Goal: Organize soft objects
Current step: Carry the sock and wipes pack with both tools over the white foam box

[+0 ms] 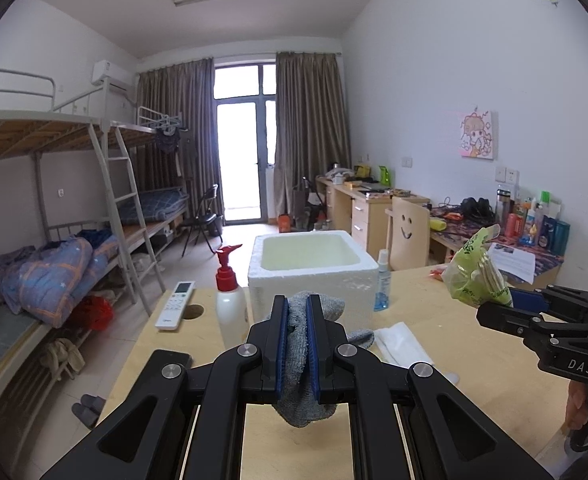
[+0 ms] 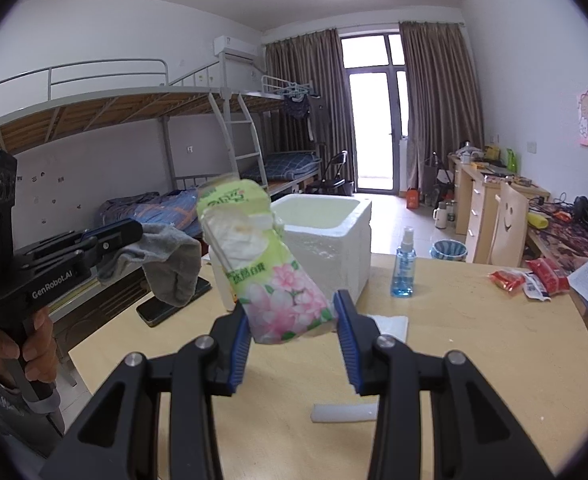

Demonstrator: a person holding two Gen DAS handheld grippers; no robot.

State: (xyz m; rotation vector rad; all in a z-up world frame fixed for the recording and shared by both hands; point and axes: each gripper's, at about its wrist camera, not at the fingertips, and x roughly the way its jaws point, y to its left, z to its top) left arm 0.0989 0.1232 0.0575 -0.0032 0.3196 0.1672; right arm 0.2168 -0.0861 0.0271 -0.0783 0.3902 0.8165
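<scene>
Wooden table [image 2: 474, 340]; grippers clamp sock [image 1: 300, 344], tissue pack [image 2: 269, 280]

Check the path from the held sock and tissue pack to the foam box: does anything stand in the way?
Nothing visible blocks either. The grey sock in the left gripper and the tissue pack in the right gripper hang above the table, with the open-topped foam box straight ahead. Bottles flank it.
</scene>
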